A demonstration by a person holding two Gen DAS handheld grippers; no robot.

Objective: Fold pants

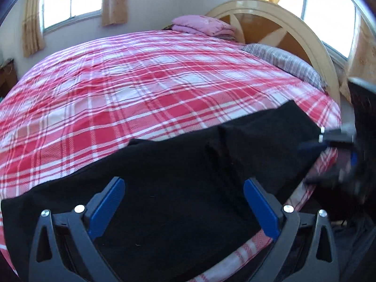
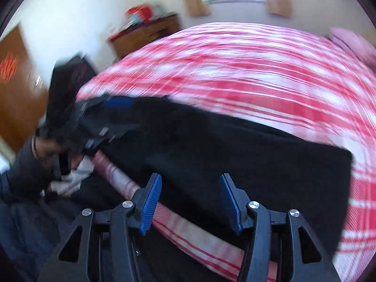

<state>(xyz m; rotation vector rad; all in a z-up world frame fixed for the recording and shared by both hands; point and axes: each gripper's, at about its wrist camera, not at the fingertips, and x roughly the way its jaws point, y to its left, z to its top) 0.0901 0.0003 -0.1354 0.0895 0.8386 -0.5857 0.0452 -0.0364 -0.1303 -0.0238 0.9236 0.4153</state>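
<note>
Jaws of the left gripper (image 1: pixel 184 205) stand wide apart, blue pads clear of cloth, nothing between them. Right gripper (image 2: pixel 190 202) likewise released, pads parted over the near hem, gripping nothing.

Pants (image 1: pixel 188 169), black, lie flat along the near edge of the bed (image 1: pixel 141 82), on the red plaid cover; a fold line runs across them toward 12 o'clock from the left jaws. One end at 3 o'clock, by the right gripper; other end trails off toward 9.

Pillow (image 1: pixel 286 63) and folded pink bedding (image 1: pixel 202 27) well apart, at 1 o'clock by the headboard.

Step, by my reckoning: between folds, cloth just let go. Next move calls for both jaws to pinch one end and carry it over the other.
</note>
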